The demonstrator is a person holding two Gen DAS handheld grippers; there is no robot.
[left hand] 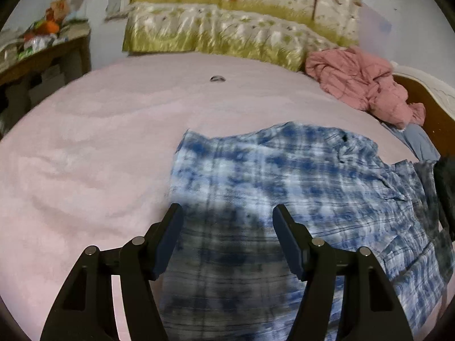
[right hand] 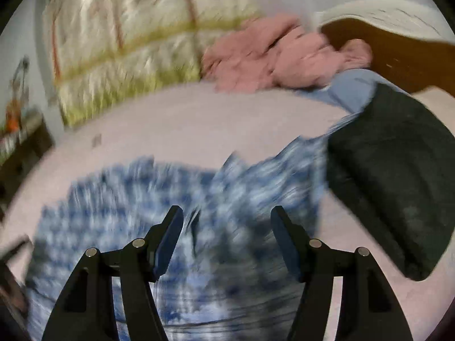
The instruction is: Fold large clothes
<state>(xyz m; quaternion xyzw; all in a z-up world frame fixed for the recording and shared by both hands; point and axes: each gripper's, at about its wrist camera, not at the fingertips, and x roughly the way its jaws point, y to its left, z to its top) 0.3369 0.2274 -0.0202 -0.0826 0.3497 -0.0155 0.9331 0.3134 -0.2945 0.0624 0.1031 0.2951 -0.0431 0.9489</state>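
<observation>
Shirt (left hand: 284, 199), blue plaid, lies spread on the pink bed (left hand: 99, 156). Left gripper (left hand: 227, 213) and right gripper (right hand: 227, 213) hover over it, jaws apart, holding nothing. Only the blurred right view shows a dark folded garment (right hand: 392, 184) at three o'clock clearly.

Bedroom, dim indoor light, pale bluish wall (left hand: 378, 14) behind a bed with a pink sheet (left hand: 99, 142) that fills most of both views. Folded quilt (left hand: 221, 31) in cream with yellow-green grass print is stacked against the wall at the far side of the bed; brown wooden bed board (right hand: 398, 54) with a white edge at right. Dark wooden side table (left hand: 42, 54) at left, cluttered with blurred colourful items
</observation>
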